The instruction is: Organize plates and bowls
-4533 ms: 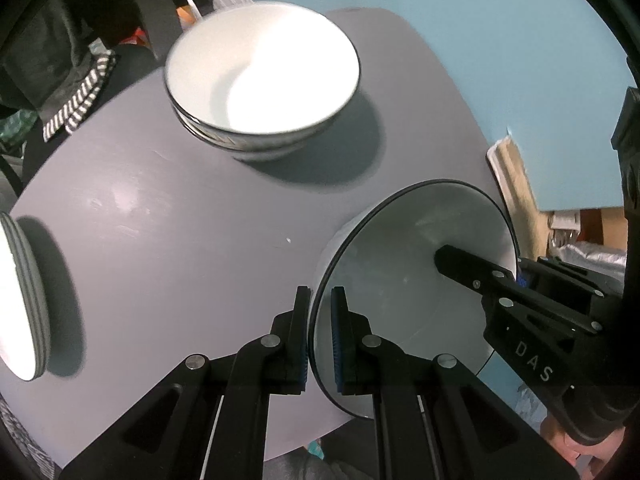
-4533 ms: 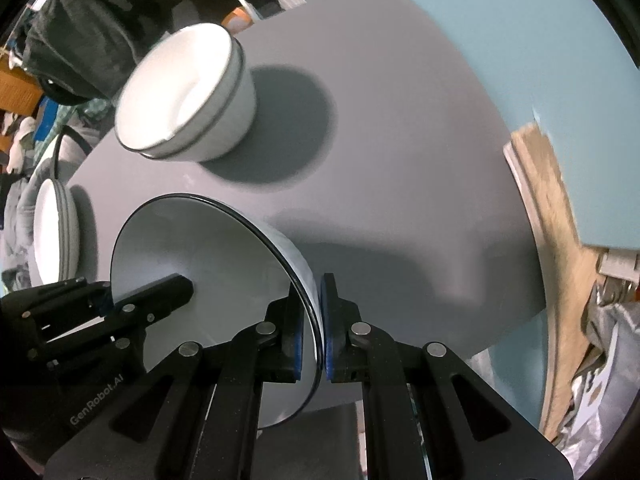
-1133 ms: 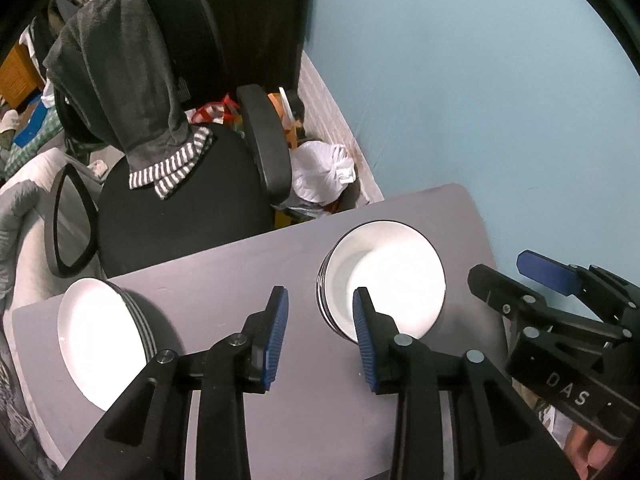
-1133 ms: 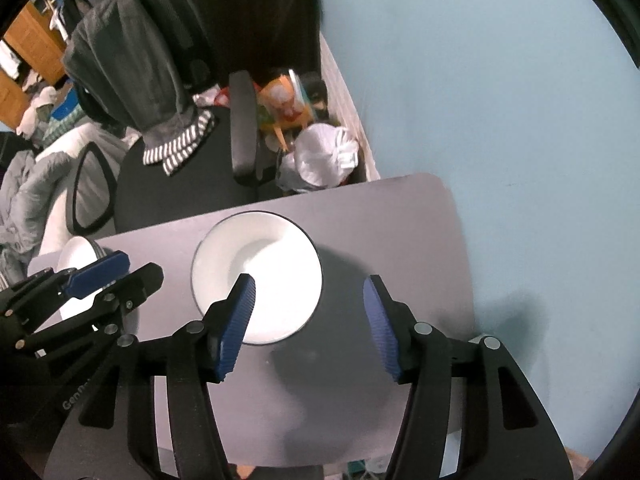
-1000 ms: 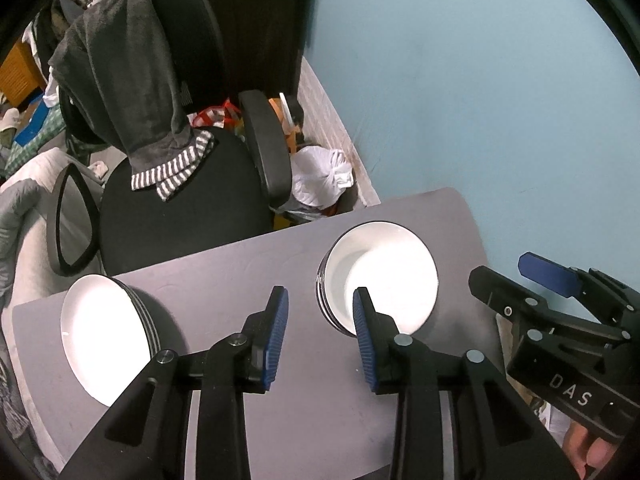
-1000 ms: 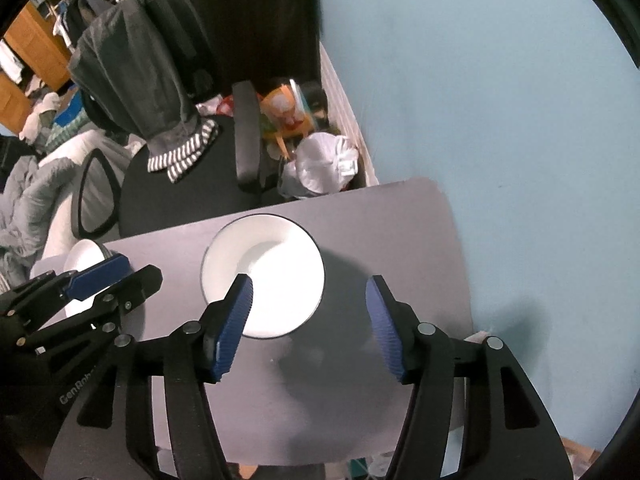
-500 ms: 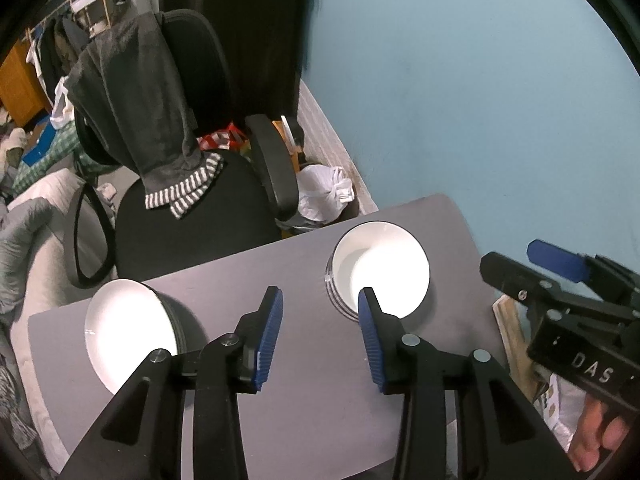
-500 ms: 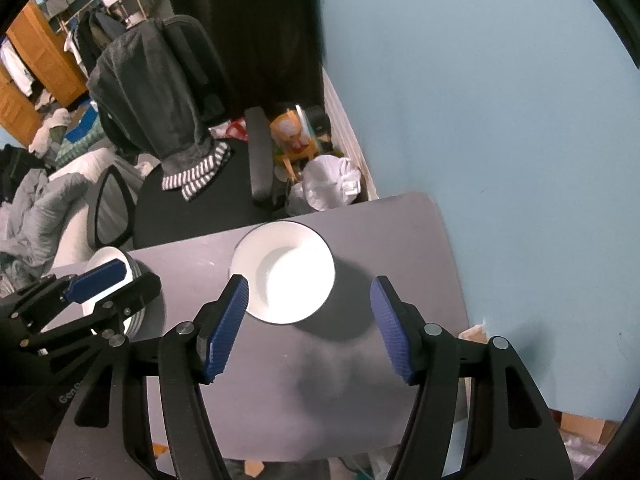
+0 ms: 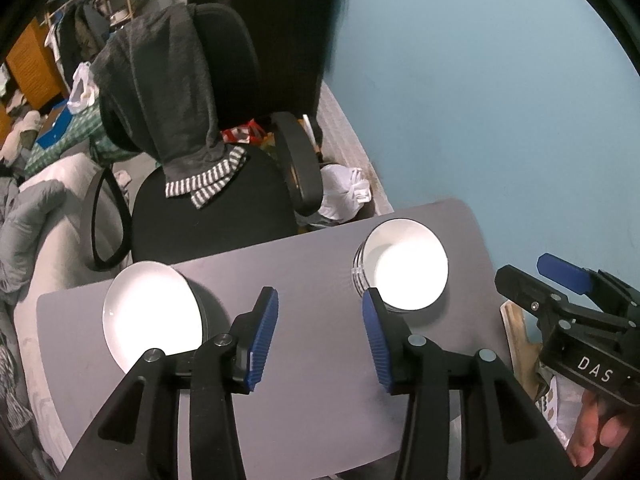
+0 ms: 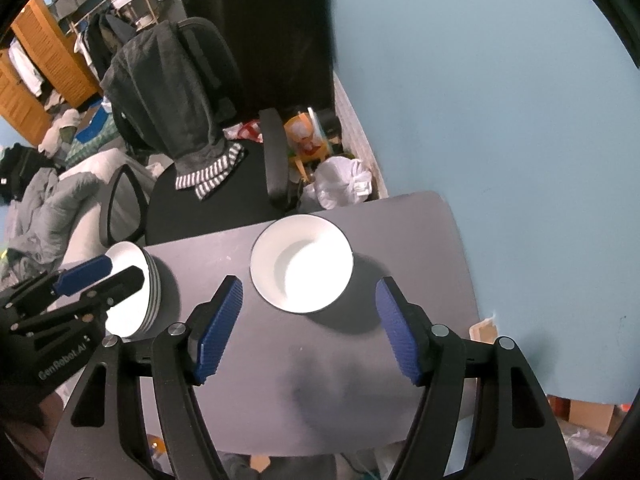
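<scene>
A stack of white bowls with dark rims [image 9: 402, 264] stands on the grey table [image 9: 312, 344] at the far right; it also shows in the right wrist view [image 10: 302, 264]. A stack of white plates [image 9: 154, 316] sits at the table's left, also seen in the right wrist view [image 10: 134, 296]. My left gripper [image 9: 318, 332] is open and empty, held high above the table's middle. My right gripper [image 10: 308, 330] is open and empty, high above the table in front of the bowls.
A black office chair [image 9: 208, 200] with a grey garment draped on it stands behind the table. A blue wall [image 9: 500, 100] runs along the right. White bags [image 10: 344, 184] and clutter lie on the floor beyond the table. Cardboard [image 9: 516, 336] leans at the table's right edge.
Both grippers let go of the bowl, which now sits on the bowl stack. Both have risen and pulled back, so the table looks smaller. Both stay open.
</scene>
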### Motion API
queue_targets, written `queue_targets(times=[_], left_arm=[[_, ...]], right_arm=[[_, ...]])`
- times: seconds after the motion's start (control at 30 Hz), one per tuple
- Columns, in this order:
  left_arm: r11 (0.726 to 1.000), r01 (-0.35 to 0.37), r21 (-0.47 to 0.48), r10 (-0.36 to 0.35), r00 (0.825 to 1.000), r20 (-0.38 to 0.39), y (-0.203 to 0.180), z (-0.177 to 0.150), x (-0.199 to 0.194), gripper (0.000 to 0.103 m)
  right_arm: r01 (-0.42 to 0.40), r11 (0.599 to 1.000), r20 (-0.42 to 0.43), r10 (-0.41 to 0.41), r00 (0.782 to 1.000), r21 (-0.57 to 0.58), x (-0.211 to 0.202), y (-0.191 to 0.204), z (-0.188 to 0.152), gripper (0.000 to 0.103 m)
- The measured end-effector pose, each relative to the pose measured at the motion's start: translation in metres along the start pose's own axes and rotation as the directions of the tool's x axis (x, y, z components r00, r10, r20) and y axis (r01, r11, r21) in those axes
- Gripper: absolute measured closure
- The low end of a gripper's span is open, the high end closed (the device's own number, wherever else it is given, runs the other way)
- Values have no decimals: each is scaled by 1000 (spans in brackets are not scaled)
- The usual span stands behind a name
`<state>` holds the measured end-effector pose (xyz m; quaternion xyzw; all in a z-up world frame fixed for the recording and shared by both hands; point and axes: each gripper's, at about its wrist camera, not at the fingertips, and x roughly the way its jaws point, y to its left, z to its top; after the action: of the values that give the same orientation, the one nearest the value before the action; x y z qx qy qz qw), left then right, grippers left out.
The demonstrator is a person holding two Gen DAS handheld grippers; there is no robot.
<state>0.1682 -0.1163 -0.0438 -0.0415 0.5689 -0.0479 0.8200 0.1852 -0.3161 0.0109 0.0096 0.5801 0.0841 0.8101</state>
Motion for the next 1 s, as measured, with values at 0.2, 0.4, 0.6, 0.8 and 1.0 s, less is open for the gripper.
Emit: queue_targets(times=[0.2,0.4,0.6,0.8,1.0], left_arm=[[999,-15,-40,13,999,-36,10,1,14,58],[999,-17,-51,13,997,-77,8,1,30,58],[998,-7,-58,1,994,-108,-1,4,46,58],[997,15,-79,-25,991,-135,-9,9,65,53],[994,44,-104,-63,981,-184,-18,17,97,53]], right_arm=[[1,1000,-30,-2,1000,-29,12,0,0,34],[-1,999,-65,-1,998,-33,28,-8,2,34],[-3,1000,-104,1,995,-22,45,-25,3,34],[-24,1000,-133,25,991,3,65,-47,8,34],[-76,996,-164,82,983,45,90,-66,11,34]])
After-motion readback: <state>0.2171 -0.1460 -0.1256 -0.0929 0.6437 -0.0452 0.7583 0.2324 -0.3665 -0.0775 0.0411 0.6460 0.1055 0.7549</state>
